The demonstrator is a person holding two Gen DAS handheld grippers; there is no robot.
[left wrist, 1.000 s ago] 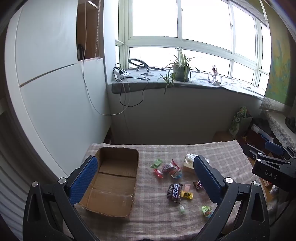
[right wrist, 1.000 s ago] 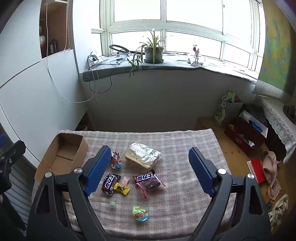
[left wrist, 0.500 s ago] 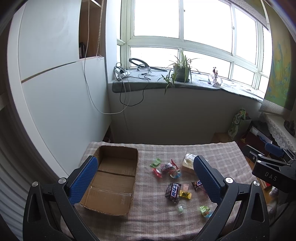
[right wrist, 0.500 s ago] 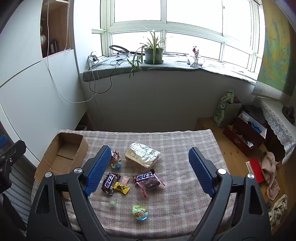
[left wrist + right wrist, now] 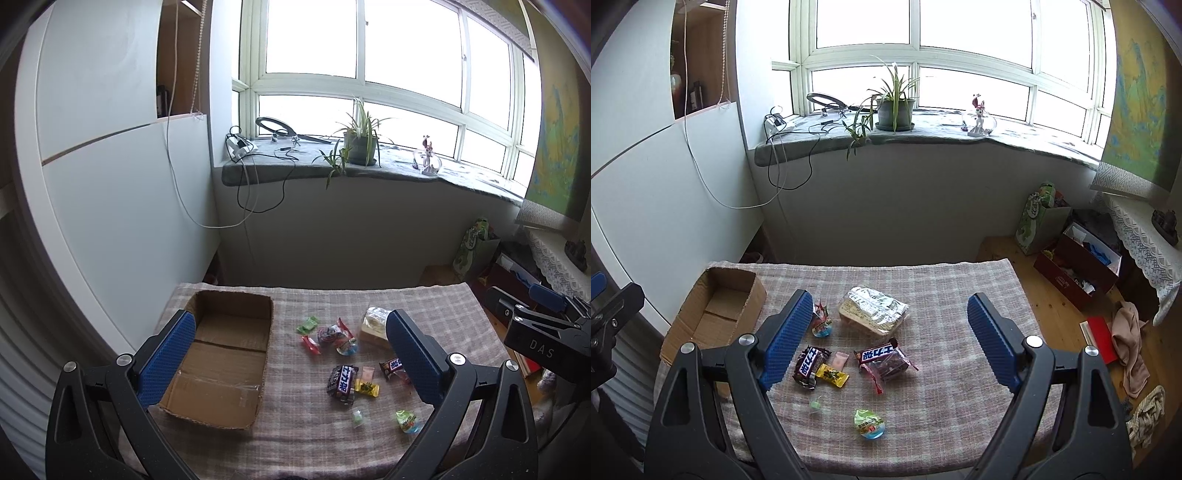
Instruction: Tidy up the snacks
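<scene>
Nothing shifted on the table since earlier; both claws (image 5: 291, 354) (image 5: 886, 332) wide apart, empty

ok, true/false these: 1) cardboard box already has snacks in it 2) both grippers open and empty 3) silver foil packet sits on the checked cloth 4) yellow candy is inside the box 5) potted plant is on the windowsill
1) False. The open brown cardboard box is empty.
2) True. The left gripper and right gripper are both wide open, holding nothing.
3) True. The silver foil packet lies on the checked tablecloth.
4) False. The yellow wrapped candy lies on the cloth beside a dark chocolate bar.
5) True. The green potted plant stands on the grey windowsill.
</scene>
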